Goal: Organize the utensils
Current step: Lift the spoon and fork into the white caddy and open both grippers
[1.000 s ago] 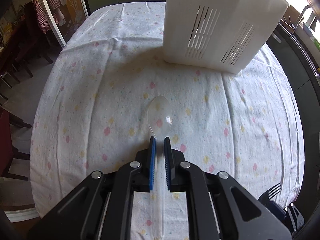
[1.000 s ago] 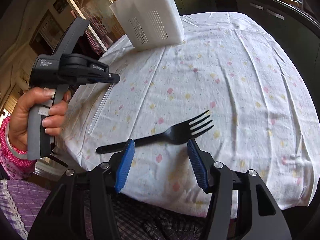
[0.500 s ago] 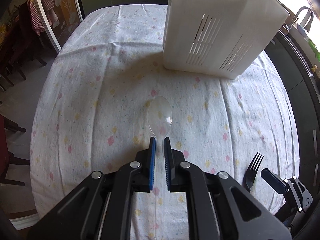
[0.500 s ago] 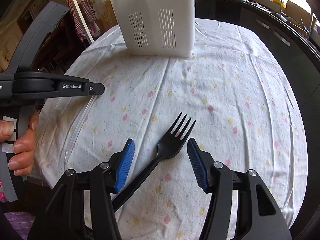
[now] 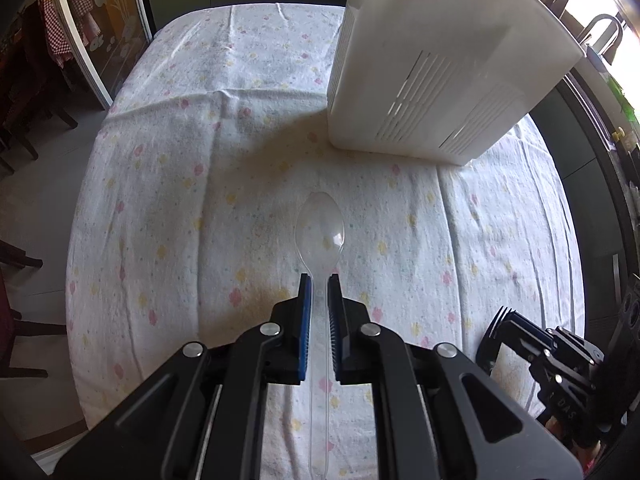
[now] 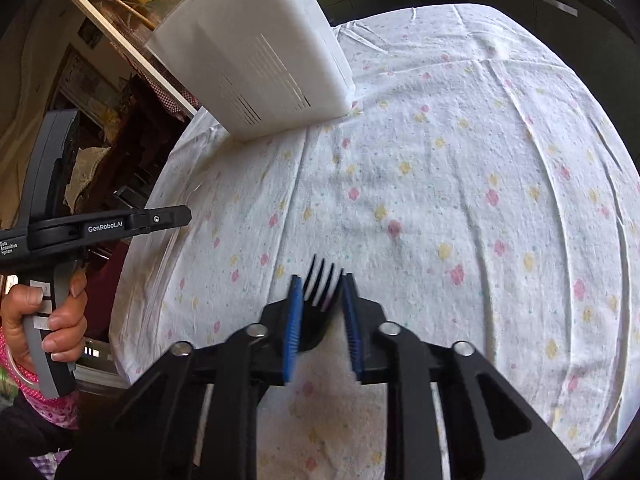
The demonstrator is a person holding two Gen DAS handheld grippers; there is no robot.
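My left gripper (image 5: 319, 280) is shut on the handle of a clear plastic spoon (image 5: 320, 232), bowl pointing ahead, held above the flowered tablecloth (image 5: 180, 208). My right gripper (image 6: 322, 280) is shut on a black plastic fork (image 6: 322, 284), tines sticking out ahead between the blue pads. A white slotted utensil caddy (image 5: 432, 68) stands at the far right of the table; it also shows in the right wrist view (image 6: 256, 64). The right gripper with the fork (image 5: 496, 328) shows at the lower right of the left wrist view. The left gripper (image 6: 176, 216) shows at the left of the right wrist view.
The round table's edges drop off on the left (image 5: 76, 240) and near side. Dark chairs (image 5: 16, 120) and a glass door stand to the left. Dark kitchen cabinets (image 6: 540, 4) run behind the table.
My right gripper has closed on the black fork and lifted it off the cloth. My left gripper, still holding the spoon, has moved closer to the caddy.
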